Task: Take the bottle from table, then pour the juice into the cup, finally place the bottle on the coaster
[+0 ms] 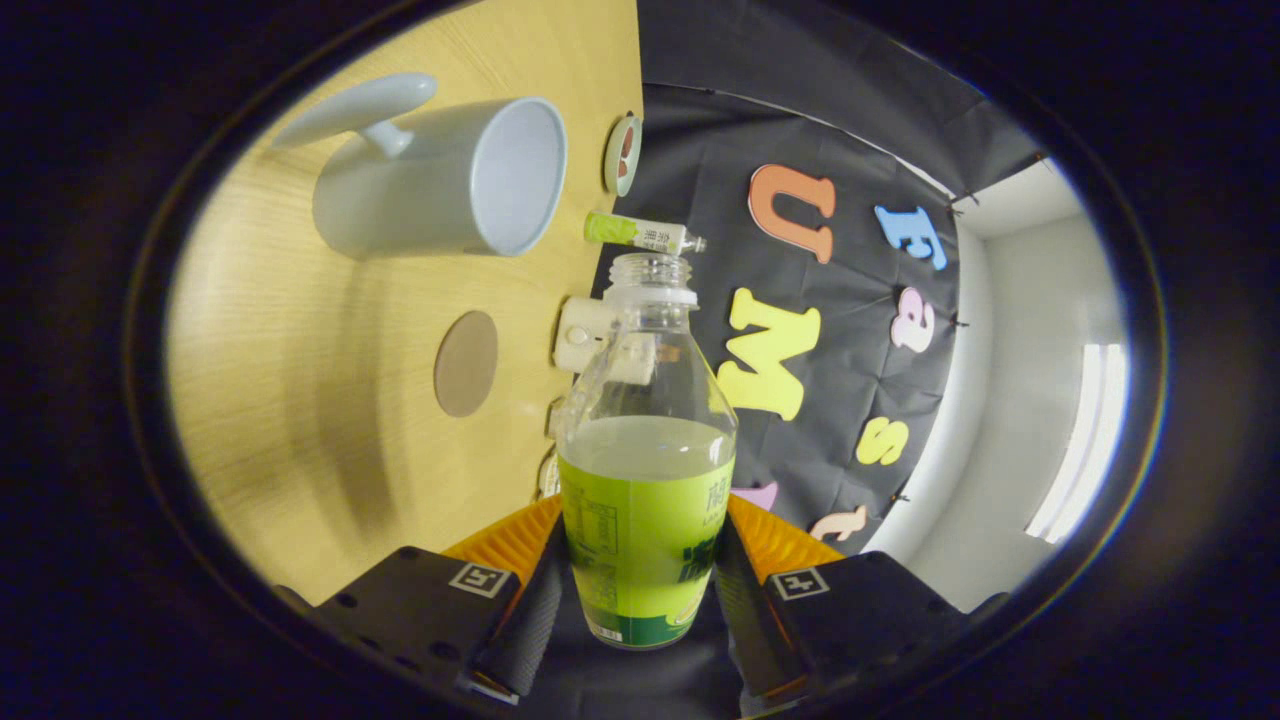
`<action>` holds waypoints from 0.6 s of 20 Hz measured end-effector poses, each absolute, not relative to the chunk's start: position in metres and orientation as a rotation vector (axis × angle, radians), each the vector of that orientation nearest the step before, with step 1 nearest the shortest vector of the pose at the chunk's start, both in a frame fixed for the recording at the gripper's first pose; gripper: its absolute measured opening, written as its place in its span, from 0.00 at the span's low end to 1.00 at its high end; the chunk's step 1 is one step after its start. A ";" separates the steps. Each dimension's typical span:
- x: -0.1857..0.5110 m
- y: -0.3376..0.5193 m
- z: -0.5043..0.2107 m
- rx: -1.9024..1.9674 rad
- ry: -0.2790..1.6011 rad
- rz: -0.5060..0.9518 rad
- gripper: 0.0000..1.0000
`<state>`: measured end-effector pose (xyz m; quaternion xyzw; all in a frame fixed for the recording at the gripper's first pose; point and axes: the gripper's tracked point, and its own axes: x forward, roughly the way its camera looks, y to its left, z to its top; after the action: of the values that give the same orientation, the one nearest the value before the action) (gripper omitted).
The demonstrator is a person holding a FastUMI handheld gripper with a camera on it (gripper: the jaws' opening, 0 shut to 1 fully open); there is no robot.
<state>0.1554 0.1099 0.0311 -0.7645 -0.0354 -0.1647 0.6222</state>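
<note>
Holding the bottle [647,500] in my hand-held gripper [640,590]: both fingers press on its labelled lower body, one on each side, closed to the bottle's width. Bottle neck points straight ahead along the fingers; cap is off, mouth open. Pale greenish juice fills it to just above the label. The view is rolled, so the bench [300,400] stands like a wall on one side of the bottle and the booth wall on the other. Cup [440,180], white with a handle, stands on the bench beyond the bottle and off to the bench side, its open mouth facing the booth wall; inside looks empty. Coaster [466,363], a round brown disc, lies flat on the bench nearer to me than the cup, bare. A small white box-like item [580,335] sits near the bench edge just beside the bottle's shoulder. A small green-labelled tube [640,233] lies past the bottle mouth, near the cup's rim.
</note>
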 end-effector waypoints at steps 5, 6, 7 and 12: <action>0.148 0.110 0.046 -1.851 -0.124 -0.440 0.80; 0.149 0.110 0.049 -1.869 -0.126 -0.449 0.80; 0.148 0.111 0.051 -1.883 -0.130 -0.455 0.80; 0.147 0.118 0.065 -1.915 -0.155 -0.468 0.80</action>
<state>0.1467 0.1180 0.0647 -0.8089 -0.0654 -0.1976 0.5499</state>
